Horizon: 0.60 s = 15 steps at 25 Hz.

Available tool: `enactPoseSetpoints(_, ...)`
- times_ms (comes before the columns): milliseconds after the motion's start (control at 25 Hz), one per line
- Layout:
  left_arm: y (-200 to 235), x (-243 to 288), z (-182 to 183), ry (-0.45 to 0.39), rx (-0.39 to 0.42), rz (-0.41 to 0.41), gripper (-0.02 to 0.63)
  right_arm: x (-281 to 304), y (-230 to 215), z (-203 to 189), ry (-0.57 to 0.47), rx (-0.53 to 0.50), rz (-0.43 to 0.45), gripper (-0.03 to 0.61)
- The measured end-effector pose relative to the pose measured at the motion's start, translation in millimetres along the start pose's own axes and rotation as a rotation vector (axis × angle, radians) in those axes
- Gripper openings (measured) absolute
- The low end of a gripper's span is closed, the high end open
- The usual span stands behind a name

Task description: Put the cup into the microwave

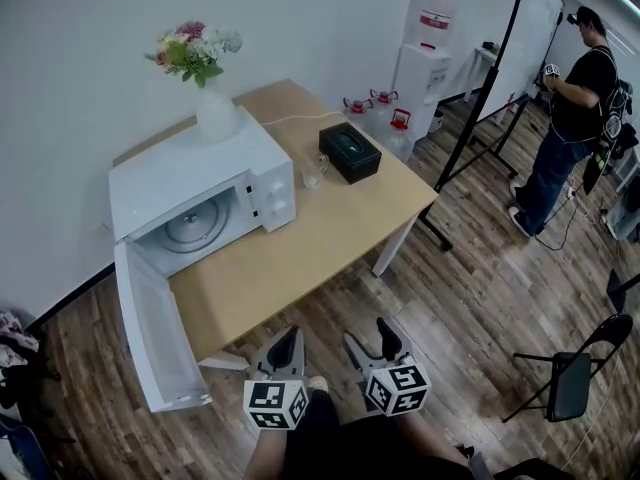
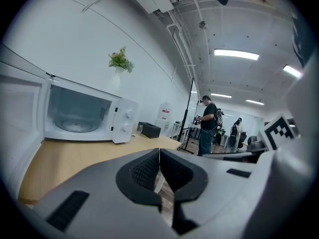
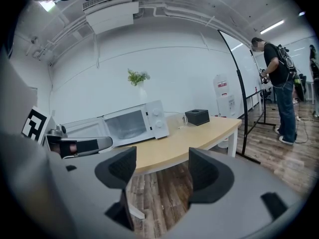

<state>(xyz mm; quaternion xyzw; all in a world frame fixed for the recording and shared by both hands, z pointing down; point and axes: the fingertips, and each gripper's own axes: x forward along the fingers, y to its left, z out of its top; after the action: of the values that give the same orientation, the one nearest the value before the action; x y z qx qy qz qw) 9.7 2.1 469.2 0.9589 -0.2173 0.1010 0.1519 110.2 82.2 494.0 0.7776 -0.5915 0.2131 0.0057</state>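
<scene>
Cup (image 1: 314, 172) is standing upright on the table (image 1: 300, 253), its long axis running vertical and its mouth facing up, between the microwave (image 1: 180, 168) and the black box (image 1: 350, 152), just beside both. It is too small to tell which way its handle is turning.

The pale wooden table is sitting against the white wall. The white microwave is occupying the table's left part, its door (image 1: 155, 333) hanging wide open past the table edge, and a vase of flowers (image 1: 212, 108) is resting on top.

The head view is showing the turntable from above and both grippers hovering low, off the table's near edge and well apart from the cup. The left gripper view is looking level into the oven cavity, with the cup (image 2: 140, 128) showing as a small glass shape right of the microwave. Only the right gripper view is catching the other gripper at its left edge, and the cup (image 3: 184, 118) by the box.

The left gripper (image 1: 290, 336) is sitting clenched, its jaws meeting with nothing between them. The right gripper (image 1: 372, 336) is standing released, jaws spread and empty, only floor showing in the gap.
</scene>
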Motion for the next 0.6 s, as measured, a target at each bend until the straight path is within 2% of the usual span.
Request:
enactPoseSetpoints(320,31.2,33.6,17.0,-0.021,-0.005,0.006,0.005,42.3,-8.0,19.1,-0.029,-0.02,-0.015,0.291)
enactPoseSetpoints(600,46.2,56.3,21.5,-0.021,0.017,-0.003,0.006,70.7,-12.6,21.1,-0.038,-0.012,-0.026,0.292)
